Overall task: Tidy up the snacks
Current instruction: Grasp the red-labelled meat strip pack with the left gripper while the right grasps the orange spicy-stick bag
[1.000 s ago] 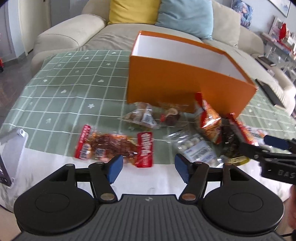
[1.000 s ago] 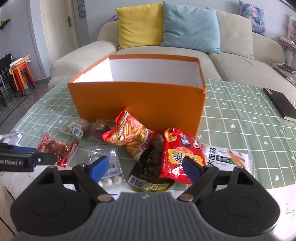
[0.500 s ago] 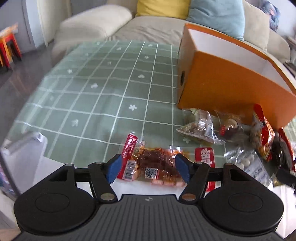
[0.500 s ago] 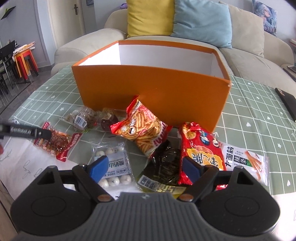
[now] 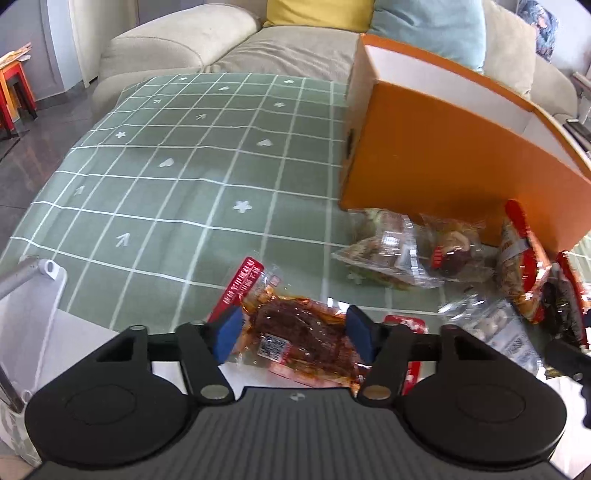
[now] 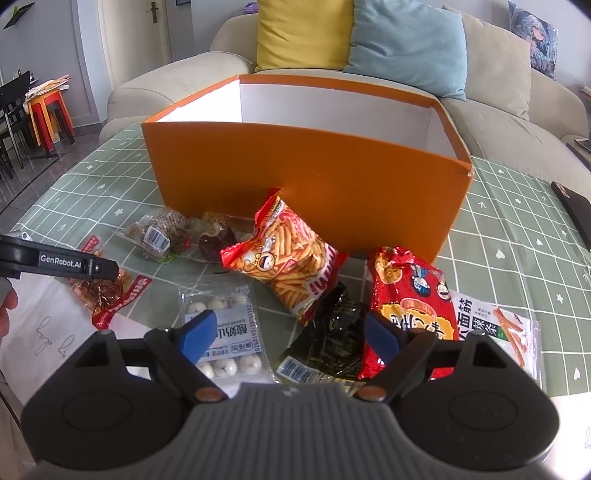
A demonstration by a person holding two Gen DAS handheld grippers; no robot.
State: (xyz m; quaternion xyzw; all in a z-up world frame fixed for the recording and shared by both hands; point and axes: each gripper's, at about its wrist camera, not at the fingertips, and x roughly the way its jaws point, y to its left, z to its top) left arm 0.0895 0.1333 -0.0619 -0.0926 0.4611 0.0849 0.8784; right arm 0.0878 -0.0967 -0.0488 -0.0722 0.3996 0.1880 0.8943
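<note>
a sage-green tablecloth with a white grid covers the table, and behind its far edge sits a beige sofa with a yellow cushion and a pale blue cushion. toward the far edge stands a tall orange cardboard box with a white inside; nothing shows in it. the snacks lie along the near edge in front of the box. the left gripper is closing around a clear packet of reddish-brown strips with red ends, its blue pads not yet pressing. the right gripper hangs spread wide above a black foil pouch, beside a red crisp bag and a clear pack of white balls
</note>
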